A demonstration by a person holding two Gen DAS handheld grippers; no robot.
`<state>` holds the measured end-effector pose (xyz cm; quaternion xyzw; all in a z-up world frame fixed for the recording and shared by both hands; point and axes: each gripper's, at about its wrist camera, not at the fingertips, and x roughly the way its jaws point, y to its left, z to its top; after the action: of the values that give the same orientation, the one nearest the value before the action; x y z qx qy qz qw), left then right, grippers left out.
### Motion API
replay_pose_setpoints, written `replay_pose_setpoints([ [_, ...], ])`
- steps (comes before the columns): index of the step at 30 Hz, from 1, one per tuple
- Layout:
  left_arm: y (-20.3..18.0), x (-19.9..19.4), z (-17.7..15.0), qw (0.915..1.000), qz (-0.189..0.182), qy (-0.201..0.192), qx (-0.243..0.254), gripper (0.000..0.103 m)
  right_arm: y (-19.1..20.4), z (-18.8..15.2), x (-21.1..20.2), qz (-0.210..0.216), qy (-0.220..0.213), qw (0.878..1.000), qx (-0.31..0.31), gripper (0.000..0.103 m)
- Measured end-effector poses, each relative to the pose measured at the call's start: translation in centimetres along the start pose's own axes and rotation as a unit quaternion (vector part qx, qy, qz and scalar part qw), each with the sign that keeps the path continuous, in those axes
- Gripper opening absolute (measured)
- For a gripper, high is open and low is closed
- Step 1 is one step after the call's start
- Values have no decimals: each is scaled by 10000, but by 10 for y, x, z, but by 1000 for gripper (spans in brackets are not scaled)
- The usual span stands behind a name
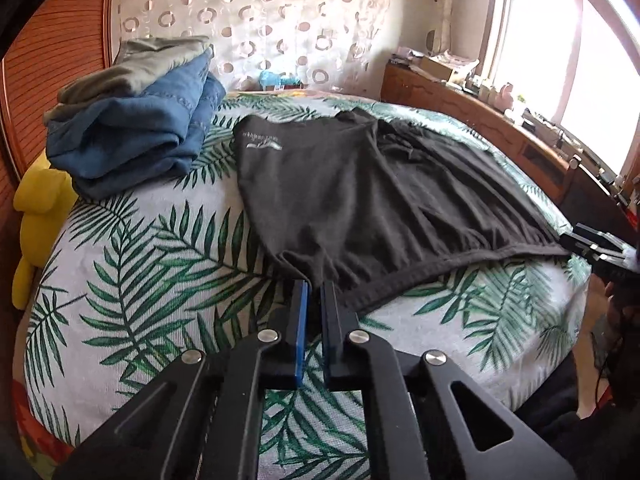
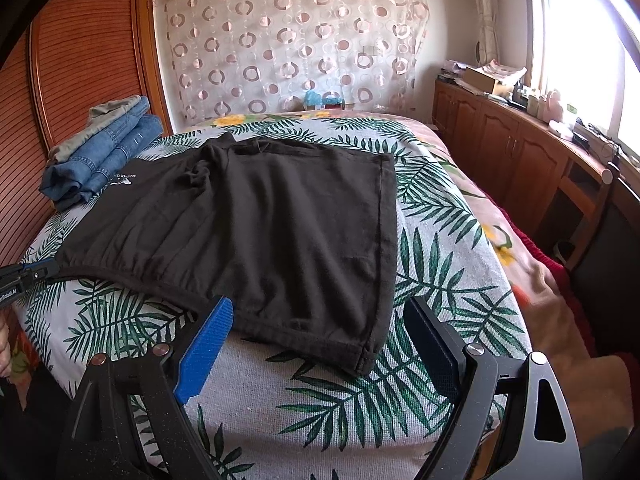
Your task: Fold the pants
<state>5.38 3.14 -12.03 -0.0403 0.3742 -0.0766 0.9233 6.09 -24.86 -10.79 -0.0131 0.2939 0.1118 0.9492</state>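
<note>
Leaf-printed cotton covers the bed (image 2: 320,412), and the dark pants (image 2: 260,220) lie spread flat across its middle. At the bed's left edge a stack of folded jeans (image 1: 136,136) sits against a slatted wooden wall (image 2: 80,60), a circle-patterned curtain (image 2: 288,40) hangs behind the bed, and a wooden cabinet (image 2: 520,152) runs along its right side under a bright window. The left gripper (image 1: 316,292) is pinched tight on the pants' waistband corner. The right gripper (image 2: 316,320) stands wide apart over the pants' near hem. Only the left view shows a yellow plush toy (image 1: 40,208) beside the bed.
</note>
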Motion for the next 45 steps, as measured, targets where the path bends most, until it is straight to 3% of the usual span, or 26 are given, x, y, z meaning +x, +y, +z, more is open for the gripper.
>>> replay_pose_setpoints([
  [16, -49, -14, 45, 9954, -810, -368, 363, 5, -2, 1, -2, 53, 1, 9999, 88, 88],
  [25, -99, -14, 87, 9873, -1225, -563, 835, 5, -9, 1, -6, 15, -50, 9999, 164, 88],
  [32, -132, -28, 101, 9797, -1534, -720, 1072, 5, -6, 0, -9, 20, -127, 9997, 192, 88],
  [37, -136, -27, 99, 9798, -1506, -701, 1113, 5, -4, -3, -7, 36, -125, 9997, 210, 88],
  [41, -127, -18, 96, 9850, -1227, -607, 1048, 5, -3, -1, -4, 60, -94, 9997, 218, 88],
  [44, -118, -14, 94, 9877, -1120, -500, 968, 19, -1, 0, -3, 82, -88, 9997, 191, 88],
  [45, -115, -12, 92, 9885, -1102, -475, 917, 31, 0, 1, -2, 87, -83, 9998, 179, 88],
])
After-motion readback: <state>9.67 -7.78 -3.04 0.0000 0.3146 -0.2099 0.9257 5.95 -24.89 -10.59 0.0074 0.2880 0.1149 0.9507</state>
